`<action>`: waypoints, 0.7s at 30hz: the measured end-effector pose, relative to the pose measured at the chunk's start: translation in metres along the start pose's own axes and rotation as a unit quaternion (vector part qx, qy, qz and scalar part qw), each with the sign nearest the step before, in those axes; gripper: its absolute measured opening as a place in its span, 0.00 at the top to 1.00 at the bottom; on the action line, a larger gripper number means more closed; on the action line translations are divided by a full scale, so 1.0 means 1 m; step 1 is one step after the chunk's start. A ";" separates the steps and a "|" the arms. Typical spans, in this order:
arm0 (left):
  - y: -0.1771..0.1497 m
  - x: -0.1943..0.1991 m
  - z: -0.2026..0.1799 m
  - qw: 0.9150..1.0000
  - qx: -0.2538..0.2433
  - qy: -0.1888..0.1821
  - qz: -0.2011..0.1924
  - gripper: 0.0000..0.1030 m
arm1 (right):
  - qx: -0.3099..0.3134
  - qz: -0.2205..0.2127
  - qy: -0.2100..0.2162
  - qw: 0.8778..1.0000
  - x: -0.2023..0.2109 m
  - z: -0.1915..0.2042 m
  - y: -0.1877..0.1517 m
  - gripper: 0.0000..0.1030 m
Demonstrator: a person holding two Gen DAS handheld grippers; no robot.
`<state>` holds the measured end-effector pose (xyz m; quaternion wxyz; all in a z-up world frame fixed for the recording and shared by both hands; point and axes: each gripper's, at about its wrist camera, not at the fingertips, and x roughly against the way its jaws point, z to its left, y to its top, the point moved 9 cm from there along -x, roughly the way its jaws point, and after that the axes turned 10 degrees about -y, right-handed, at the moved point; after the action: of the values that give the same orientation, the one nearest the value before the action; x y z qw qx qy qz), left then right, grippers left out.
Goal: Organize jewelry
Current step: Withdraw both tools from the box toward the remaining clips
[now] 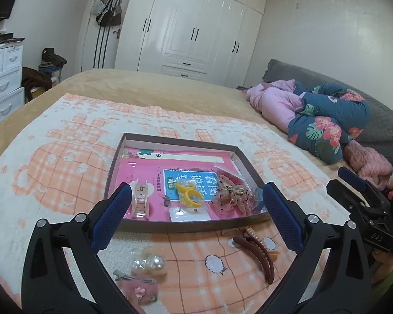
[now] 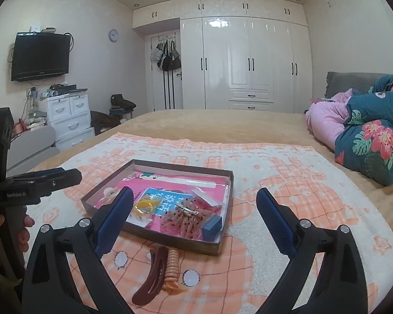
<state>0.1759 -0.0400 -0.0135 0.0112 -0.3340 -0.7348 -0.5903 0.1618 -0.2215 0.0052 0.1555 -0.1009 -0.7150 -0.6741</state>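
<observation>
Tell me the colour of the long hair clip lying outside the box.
Dark reddish brown hair clip, clearest in the right wrist view.

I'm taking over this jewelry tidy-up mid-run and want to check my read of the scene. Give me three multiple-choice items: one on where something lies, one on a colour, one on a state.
1. Where does the dark red hair clip lie?
A. inside the box
B. on the blanket in front of the box
C. in the right gripper

2. What colour are the rings inside the box?
A. yellow
B. green
C. black

3. How do the left gripper jaws stand?
A. shut on the pearl hair tie
B. shut on nothing
C. open, holding nothing

Answers:
1 B: the clip rests on the blanket, outside the box's near wall.
2 A: they show bright yellow against the pink lining.
3 C: both blue pads are wide apart, and the pearl hair tie lies on the blanket below them.
</observation>
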 end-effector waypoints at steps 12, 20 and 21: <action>-0.004 0.019 0.003 1.000 -0.007 0.009 -0.015 0.11 | 0.013 0.010 0.013 1.000 0.011 0.017 -0.012 0.11; -0.018 0.030 0.017 1.000 -0.001 0.025 -0.008 0.11 | 0.024 0.028 0.023 0.999 0.014 0.031 -0.031 0.11; -0.020 0.032 0.019 1.000 -0.001 0.027 -0.005 0.11 | 0.027 0.030 0.024 0.999 0.014 0.033 -0.033 0.11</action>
<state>0.1481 -0.0102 -0.0237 0.0276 -0.3140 -0.7356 -0.5996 0.1344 -0.1923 -0.0225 0.1960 -0.1020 -0.7253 -0.6521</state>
